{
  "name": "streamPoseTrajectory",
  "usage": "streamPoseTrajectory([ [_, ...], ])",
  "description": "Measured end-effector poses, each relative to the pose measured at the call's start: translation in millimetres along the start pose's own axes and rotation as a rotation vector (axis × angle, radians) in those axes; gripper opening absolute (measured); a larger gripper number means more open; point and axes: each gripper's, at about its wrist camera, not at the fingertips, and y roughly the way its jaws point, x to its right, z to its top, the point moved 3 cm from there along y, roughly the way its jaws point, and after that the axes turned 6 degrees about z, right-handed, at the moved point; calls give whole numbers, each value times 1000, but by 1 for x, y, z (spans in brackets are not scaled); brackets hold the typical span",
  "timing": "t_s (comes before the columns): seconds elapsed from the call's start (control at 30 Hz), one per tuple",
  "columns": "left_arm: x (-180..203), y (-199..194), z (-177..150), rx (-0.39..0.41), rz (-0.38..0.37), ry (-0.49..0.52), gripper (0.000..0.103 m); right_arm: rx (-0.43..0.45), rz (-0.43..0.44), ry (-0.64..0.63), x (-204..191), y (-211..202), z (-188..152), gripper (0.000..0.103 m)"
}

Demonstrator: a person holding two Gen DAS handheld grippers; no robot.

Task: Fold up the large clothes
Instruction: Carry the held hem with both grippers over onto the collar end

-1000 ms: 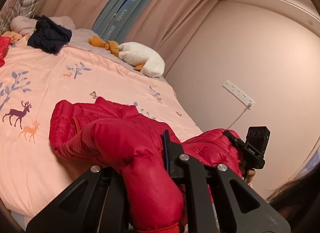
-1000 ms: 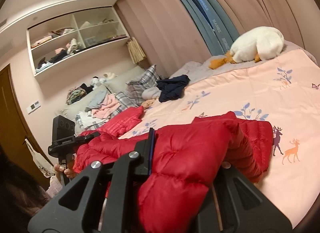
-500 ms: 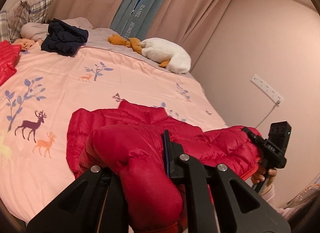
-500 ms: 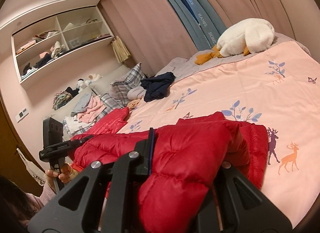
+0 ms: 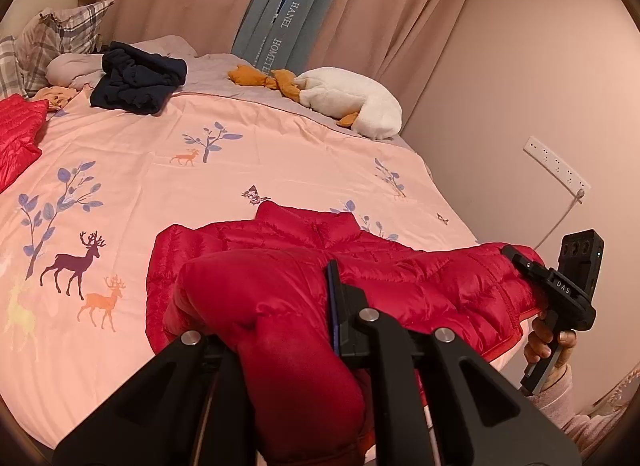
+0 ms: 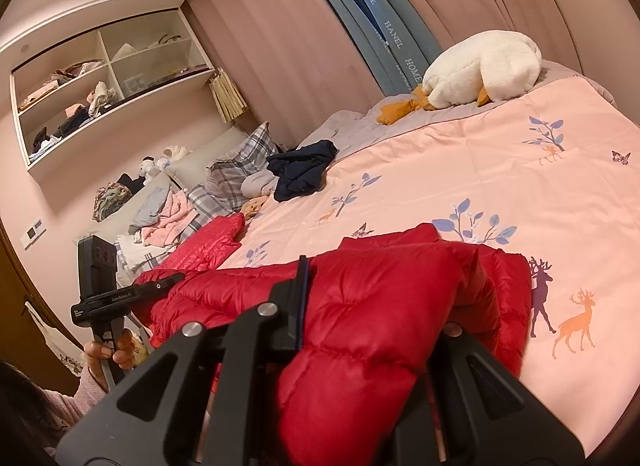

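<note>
Open pink duvet (image 5: pixel 304 153) stretches beyond the red down jacket (image 5: pixel 360 266); a navy garment heap (image 5: pixel 138 83) and plush goose (image 5: pixel 352 103) block the far edge.

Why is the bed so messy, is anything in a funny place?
A dark blue garment lies crumpled on the bed instead of folded, and a toy goose sprawls by the far edge. The red jacket is bunched up only because both grippers are holding it.
</note>
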Motion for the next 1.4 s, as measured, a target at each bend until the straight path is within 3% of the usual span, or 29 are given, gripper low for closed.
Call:
streamPoseTrajectory([
  [0.9,-3,24,6,-43,41,-19,10,-16,-20,16,9,14,-4,13],
  [1.4,-14,45,8,-52,38,-65,10,-38,-86,24,11,29,-5,13],
])
